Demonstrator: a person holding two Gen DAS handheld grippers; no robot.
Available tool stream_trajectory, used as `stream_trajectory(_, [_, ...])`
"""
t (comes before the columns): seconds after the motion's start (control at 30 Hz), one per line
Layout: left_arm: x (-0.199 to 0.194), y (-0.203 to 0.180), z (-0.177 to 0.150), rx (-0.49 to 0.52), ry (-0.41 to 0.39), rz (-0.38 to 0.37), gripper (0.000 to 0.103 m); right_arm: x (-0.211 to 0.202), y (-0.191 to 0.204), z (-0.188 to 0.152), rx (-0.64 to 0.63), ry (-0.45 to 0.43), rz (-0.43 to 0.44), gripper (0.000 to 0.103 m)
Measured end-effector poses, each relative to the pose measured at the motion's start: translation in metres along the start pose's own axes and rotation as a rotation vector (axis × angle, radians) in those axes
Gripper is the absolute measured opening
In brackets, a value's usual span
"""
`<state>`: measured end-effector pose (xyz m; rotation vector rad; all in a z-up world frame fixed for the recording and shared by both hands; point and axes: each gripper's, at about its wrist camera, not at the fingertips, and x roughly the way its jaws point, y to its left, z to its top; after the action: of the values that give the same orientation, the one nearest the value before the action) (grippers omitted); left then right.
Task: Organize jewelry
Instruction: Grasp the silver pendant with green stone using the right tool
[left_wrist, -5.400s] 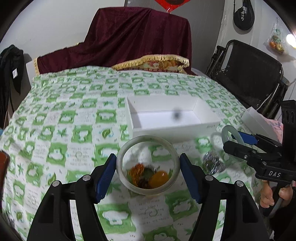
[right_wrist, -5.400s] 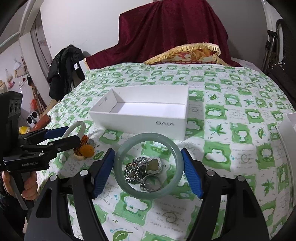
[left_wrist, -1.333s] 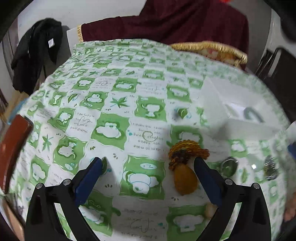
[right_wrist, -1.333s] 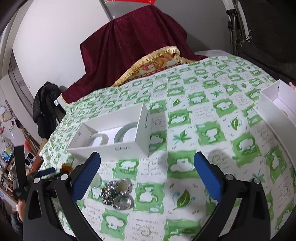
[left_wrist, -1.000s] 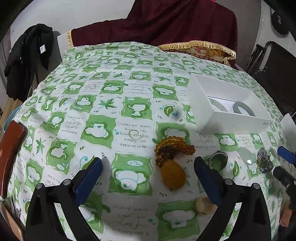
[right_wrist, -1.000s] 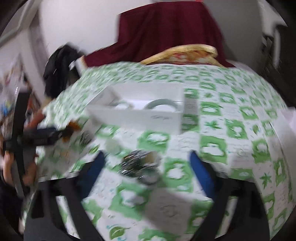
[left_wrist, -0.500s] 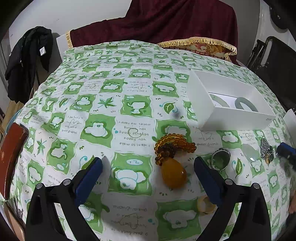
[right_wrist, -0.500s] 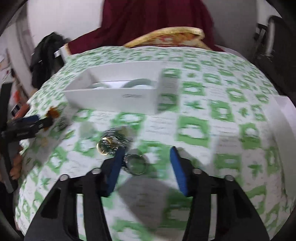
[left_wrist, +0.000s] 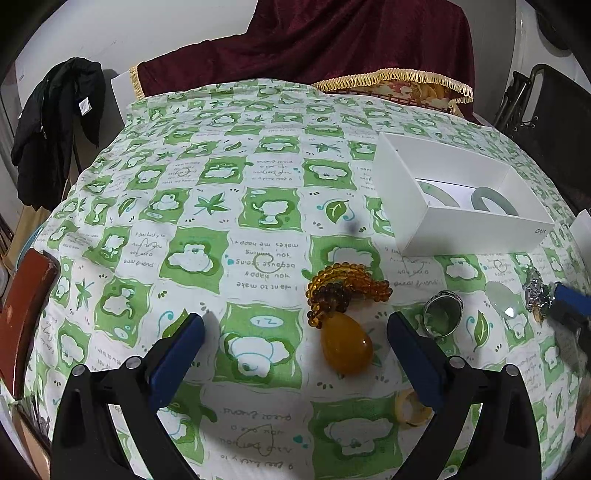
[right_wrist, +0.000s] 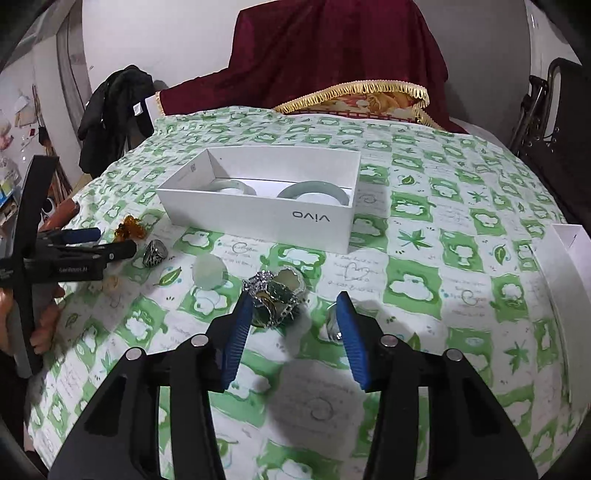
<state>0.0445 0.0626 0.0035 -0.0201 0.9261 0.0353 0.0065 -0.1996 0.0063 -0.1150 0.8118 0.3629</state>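
**Bangles boxed, loose pieces on the cloth**

Two smooth pale-green jade bangles (right_wrist: 314, 192) lay side by side in the white cardboard box (right_wrist: 258, 218), open-topped and printed "vivo", on the far right of the table. Near it, loose on the cloth, sat a coil of small amber beads (left_wrist: 345, 288) touching a glossy egg-shaped amber pendant (left_wrist: 346, 345). To their right stood a chunky silver ring (left_wrist: 442, 314), then a milky translucent stone (right_wrist: 209, 272), then a tangled silver chain cluster (right_wrist: 275, 295). A plain metal ring (right_wrist: 332, 325) lay just beside that cluster. The left gripper (left_wrist: 295, 350) was spread wide around the pendant, touching nothing. The right gripper (right_wrist: 291, 325) stood spread, empty, its blue pad against the cluster. A green-and-white patterned tablecloth (left_wrist: 184, 221) covered the table.
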Motion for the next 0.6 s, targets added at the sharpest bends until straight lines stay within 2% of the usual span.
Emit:
stream_trajectory(0.07, [0.0,0.0,0.0,0.0,0.0,0.0,0.1,0.005,0.003,0.001,0.001,0.029,0.054,0.04])
stream_trajectory(0.13, [0.0,0.0,0.0,0.0,0.0,0.0,0.1,0.011,0.011,-0.005,-0.023,0.08,0.183,0.04])
stream_trajectory(0.2, [0.0,0.0,0.0,0.0,0.0,0.0,0.1,0.002,0.017,-0.007,-0.047,0.065,0.225,0.039])
stream_trajectory(0.33, [0.0,0.0,0.0,0.001,0.0,0.0,0.1,-0.009,-0.011,-0.002,0.081,0.005,0.227,0.039])
stream_trajectory(0.47, [0.001,0.0,0.0,0.002,0.001,0.001,0.1,-0.007,-0.022,-0.001,0.126,0.001,0.207,0.039])
stream_trajectory(0.53, [0.001,0.0,0.0,0.003,0.001,0.001,0.1,-0.007,-0.015,0.0,0.085,-0.004,0.187,0.032])
stream_trajectory(0.6, [0.001,0.0,0.0,0.002,0.0,0.001,0.1,-0.005,-0.006,0.001,0.043,-0.005,0.165,0.021])
